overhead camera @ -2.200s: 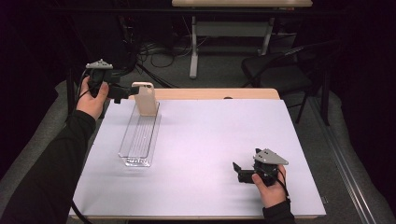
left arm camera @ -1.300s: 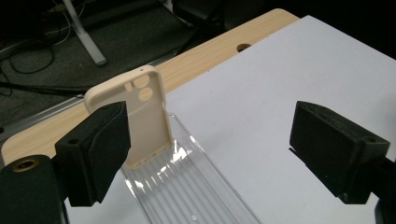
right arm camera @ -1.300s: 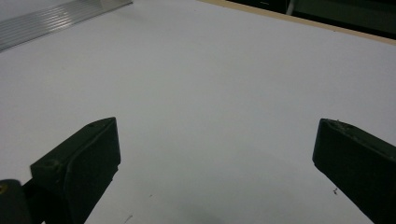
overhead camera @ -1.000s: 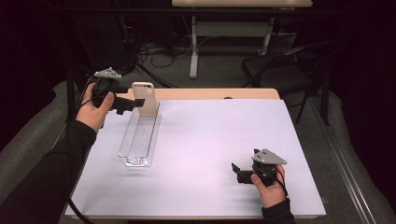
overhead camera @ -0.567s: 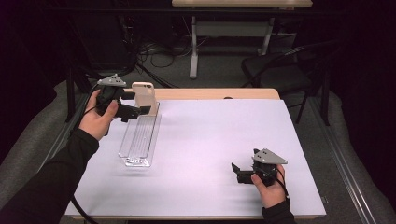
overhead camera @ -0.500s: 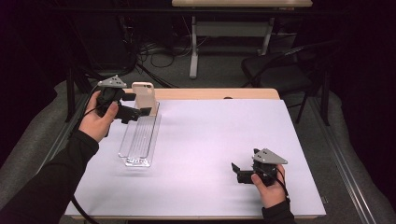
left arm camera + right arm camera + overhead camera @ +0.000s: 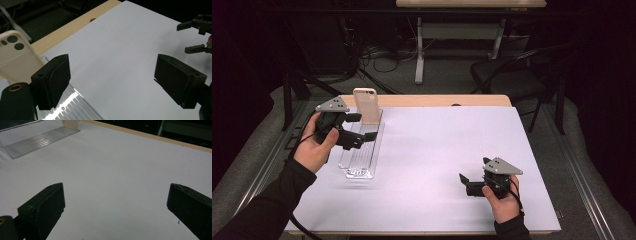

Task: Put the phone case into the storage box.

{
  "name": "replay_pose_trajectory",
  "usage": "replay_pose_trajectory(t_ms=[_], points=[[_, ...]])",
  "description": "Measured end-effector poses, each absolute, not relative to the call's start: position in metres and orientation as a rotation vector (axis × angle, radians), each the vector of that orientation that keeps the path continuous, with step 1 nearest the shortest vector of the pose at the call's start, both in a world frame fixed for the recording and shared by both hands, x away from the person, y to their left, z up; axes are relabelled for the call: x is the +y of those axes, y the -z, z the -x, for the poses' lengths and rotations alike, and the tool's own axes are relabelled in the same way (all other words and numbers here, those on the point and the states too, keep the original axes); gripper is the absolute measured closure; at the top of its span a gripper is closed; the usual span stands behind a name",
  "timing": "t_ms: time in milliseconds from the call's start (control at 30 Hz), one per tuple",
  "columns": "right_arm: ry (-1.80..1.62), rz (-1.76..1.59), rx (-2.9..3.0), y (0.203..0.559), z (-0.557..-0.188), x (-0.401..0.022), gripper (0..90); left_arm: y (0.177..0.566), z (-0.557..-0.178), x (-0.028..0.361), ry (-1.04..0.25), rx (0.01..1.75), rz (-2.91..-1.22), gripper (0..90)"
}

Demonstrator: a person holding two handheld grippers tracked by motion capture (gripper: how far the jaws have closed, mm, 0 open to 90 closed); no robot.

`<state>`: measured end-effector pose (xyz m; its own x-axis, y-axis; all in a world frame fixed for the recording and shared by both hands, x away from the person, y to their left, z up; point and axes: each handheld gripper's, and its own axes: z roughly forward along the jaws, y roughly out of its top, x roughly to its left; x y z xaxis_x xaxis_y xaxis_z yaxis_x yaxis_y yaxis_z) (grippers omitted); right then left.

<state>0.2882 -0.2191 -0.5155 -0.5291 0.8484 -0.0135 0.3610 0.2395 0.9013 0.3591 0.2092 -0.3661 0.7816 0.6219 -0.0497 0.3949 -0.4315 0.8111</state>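
Cream phone case (image 7: 366, 105) stands untouched in its clear rack (image 7: 360, 150), left tongs (image 7: 363, 127) spread wide beside it, right tongs (image 7: 465, 183) idle and released, so the grab's not yet done.

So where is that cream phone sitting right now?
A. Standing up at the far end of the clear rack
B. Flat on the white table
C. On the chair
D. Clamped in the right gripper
A: the phone stands upright at the far end of the clear rack, with no gripper touching it.
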Motion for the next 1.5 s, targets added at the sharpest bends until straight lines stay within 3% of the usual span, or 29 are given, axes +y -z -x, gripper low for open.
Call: replay_pose_trajectory(t_ms=[967,1500], points=[[-1.247,-1.126,1.973,0.513,-0.269,-0.246,1.6,0.464,-0.315,0.177,-0.24,0.738,-2.069,14.3],[-1.238,-1.111,1.989,0.519,-0.267,-0.243,1.6,0.504,-0.3,0.187,-0.319,0.761,-2.0,14.3]])
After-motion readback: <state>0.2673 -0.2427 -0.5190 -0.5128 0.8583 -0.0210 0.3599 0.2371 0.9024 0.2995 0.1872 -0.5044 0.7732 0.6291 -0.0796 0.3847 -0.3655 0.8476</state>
